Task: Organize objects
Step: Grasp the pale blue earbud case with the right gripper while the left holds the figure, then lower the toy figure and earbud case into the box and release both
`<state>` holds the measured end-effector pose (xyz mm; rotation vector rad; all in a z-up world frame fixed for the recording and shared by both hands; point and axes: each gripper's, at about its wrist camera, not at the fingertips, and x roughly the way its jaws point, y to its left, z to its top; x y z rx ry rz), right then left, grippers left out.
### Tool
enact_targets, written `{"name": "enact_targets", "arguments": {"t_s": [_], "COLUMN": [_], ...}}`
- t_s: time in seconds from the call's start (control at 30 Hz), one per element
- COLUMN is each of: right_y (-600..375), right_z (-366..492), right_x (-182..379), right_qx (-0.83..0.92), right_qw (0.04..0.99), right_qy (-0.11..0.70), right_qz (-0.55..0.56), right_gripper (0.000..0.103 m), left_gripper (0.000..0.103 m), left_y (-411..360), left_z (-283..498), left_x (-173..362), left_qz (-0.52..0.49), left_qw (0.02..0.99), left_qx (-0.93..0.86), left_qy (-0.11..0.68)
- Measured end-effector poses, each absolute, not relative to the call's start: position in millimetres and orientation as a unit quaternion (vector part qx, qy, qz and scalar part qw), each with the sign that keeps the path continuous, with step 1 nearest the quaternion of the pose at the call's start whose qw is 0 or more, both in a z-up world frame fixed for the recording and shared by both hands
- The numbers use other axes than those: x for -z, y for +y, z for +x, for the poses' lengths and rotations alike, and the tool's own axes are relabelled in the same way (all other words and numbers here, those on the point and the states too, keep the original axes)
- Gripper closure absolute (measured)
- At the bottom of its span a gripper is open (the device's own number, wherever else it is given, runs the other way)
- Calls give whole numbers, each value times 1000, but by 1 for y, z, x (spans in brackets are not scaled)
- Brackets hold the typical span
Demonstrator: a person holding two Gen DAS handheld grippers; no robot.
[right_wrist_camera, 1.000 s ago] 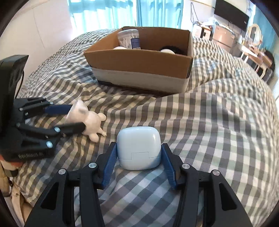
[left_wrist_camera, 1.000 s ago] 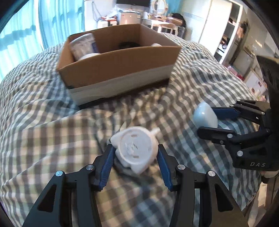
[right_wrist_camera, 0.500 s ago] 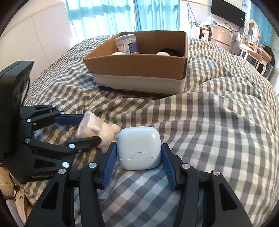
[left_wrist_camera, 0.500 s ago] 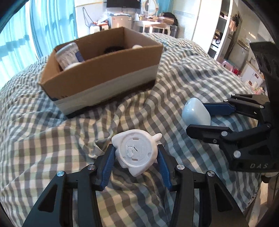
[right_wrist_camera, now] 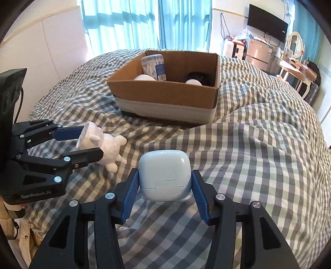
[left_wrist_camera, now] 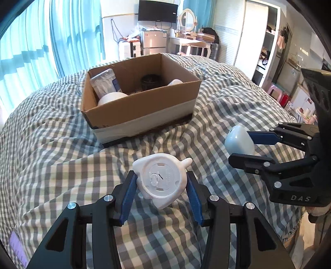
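Checked bedspread (left_wrist_camera: 62, 165) in grey, white and pale green, rumpled into folds. Beyond it, turquoise curtains (left_wrist_camera: 37, 41) across a bright window. On the far wall, a dark television (left_wrist_camera: 158, 10); below that, a small silver fridge (left_wrist_camera: 154, 42). To the right, an oval mirror (left_wrist_camera: 187, 18) above a white dressing table (left_wrist_camera: 190, 44). Further right, a white wardrobe (left_wrist_camera: 248, 35).

White animal figurine (left_wrist_camera: 160, 182) and pale-blue case (right_wrist_camera: 164, 175) held above bed; box (left_wrist_camera: 142, 107) beyond.

Teal curtains (left_wrist_camera: 31, 51), wall television (right_wrist_camera: 266, 22), white dressing table (left_wrist_camera: 194, 44), checked bed (right_wrist_camera: 258, 144)
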<state>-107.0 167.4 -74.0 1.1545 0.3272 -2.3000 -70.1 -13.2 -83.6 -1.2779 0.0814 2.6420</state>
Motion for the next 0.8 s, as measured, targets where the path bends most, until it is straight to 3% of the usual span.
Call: {"name": "enact_targets", "arguments": {"t_s": [0.8], "right_y": [125], "right_z": [-123], "right_x": [3], "right_qx": [874], "right_qw": [293], "right_qy": [183], "right_qz": [340], "right_gripper": [53], "left_gripper": [54], "left_y": [-46], "left_z": [-106], "left_x": [16], "left_qz": [-368], "left_qw": [40], "left_qx": [-929], "left_qy": [22]}}
